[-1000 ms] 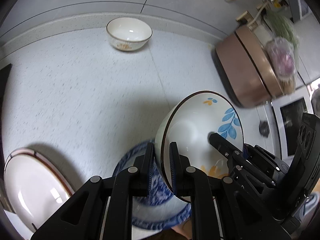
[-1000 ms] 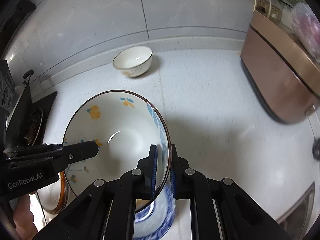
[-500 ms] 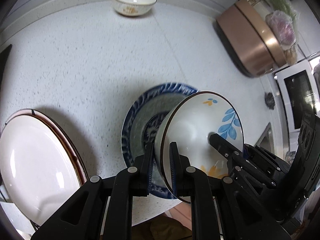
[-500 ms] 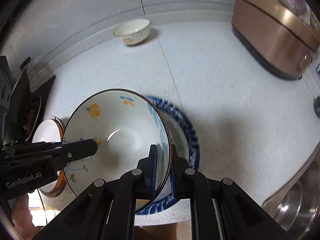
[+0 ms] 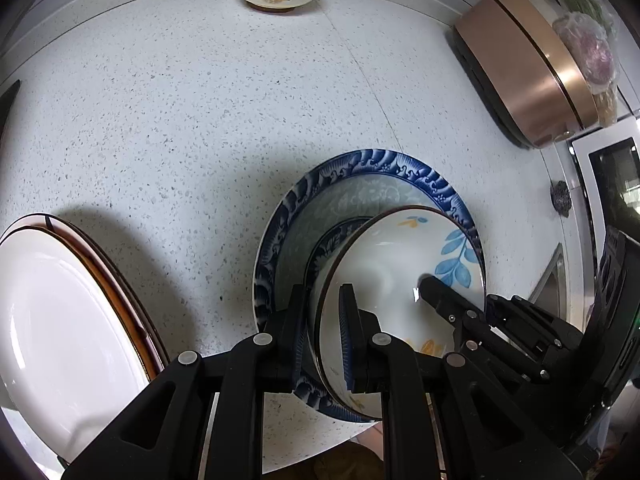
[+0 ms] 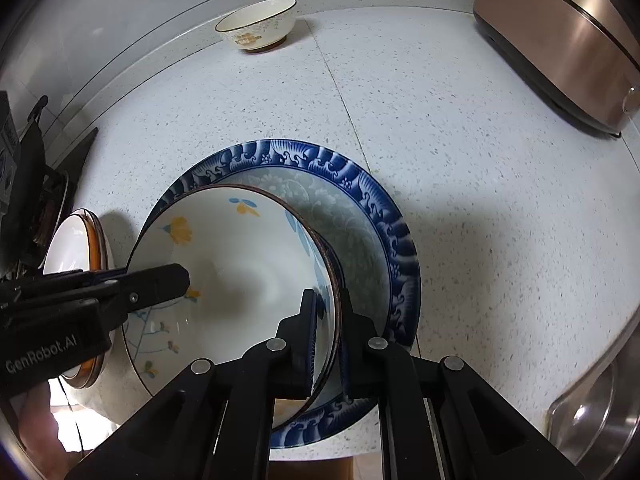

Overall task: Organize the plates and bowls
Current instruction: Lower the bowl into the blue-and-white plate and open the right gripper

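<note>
While we look along the left tool: left tool (image 5: 323, 330) pinches the near rim of the flowered bowl (image 5: 392, 264), one finger inside, one outside; the right tool (image 5: 430, 286) reaches in from the right.
Right wrist view: right tool (image 6: 325, 332) clamps the opposite rim of the flowered bowl (image 6: 240, 264); the left tool (image 6: 176, 280) enters from the left.
Where the bowl is: we hold it between both tools, tilted, over the blue-rimmed plate (image 6: 360, 184) on the counter (image 6: 460, 184); whether it touches the plate we cannot tell.
Only the left view shows: a microwave door (image 5: 612, 184) and a bagged item (image 5: 588, 48) atop the bronze cooker (image 5: 524, 64); the white plate with brown rim (image 5: 60, 312) large at left.
Only the right view shows: a steel sink edge (image 6: 592, 412) at lower right and dark stove parts (image 6: 44, 184) at left.
Other things around: a small cream bowl (image 6: 258, 26) stands far back by the wall, well apart.
In the way: tool bodies hide the near edge of the plate.
</note>
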Demonstrator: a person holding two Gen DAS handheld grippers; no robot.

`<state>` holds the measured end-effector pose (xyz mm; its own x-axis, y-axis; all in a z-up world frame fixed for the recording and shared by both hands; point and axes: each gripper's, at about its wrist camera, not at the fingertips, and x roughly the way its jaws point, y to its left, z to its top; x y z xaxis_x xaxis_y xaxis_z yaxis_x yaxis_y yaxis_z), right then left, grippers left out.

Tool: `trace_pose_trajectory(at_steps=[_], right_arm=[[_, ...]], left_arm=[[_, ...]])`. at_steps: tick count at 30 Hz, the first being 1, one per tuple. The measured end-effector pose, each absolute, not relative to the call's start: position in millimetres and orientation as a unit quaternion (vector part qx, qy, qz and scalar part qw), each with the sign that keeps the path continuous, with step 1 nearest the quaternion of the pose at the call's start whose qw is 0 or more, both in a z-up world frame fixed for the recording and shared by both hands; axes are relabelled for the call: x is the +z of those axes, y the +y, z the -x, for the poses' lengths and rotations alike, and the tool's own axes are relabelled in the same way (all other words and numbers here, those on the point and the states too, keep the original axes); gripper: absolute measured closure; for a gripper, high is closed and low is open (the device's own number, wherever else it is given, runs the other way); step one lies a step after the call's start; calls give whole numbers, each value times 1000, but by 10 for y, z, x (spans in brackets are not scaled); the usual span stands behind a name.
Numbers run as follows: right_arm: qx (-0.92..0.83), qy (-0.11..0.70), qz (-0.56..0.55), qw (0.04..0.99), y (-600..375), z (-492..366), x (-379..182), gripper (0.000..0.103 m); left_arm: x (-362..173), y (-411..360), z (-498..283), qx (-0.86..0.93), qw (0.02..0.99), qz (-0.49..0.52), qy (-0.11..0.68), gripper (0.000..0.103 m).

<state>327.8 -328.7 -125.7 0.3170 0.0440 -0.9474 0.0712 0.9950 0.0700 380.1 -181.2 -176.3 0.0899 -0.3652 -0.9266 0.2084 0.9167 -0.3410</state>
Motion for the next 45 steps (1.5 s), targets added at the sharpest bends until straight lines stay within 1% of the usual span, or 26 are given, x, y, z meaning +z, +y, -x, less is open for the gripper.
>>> trace_pose_trajectory(at_steps=[6,13,15,17,29,31,33,34,40,45], right_arm=[[0,586,-47,809,-3299,-3331,-1294,94],[-2,589,-44,807,-3308,-3345,-1292,92],[-2,590,-43,806,-3319,-3344,-1289,90],[-6,589,-42,807,-3332,-3333,-1274,83],[-3,567,-35,823,-3400,-3228,-1028,75],[-2,564,-33,825,-3419,-3220,-986,72],[-3,558,-26,829,-3441,-3202,-937,66],[-2,557,-25,830,-3455,-3193,-920,65],[4,553,-27,833,-3526,-3186,-851,64],[1,535,-30,844,-3632,-3203,-718,61]], left_arm=[[-1788,-1731,-3770,-195,735,64,646,92],[-1694,-1627,-3753,-189,744,62,637,92],[-1666,-1604,-3745,-190,745,62,637,92],[-1638,-1585,-3734,-190,746,58,635,92],[-1512,-1571,-3723,-180,762,54,620,89],[-1492,-1564,-3725,-179,763,51,619,84],[-1461,-1549,-3717,-181,764,48,617,82],[-1443,-1531,-3715,-182,765,48,616,82],[-1356,-1464,-3727,-182,772,52,607,81],[-1291,-1409,-3724,-176,779,58,600,81]])
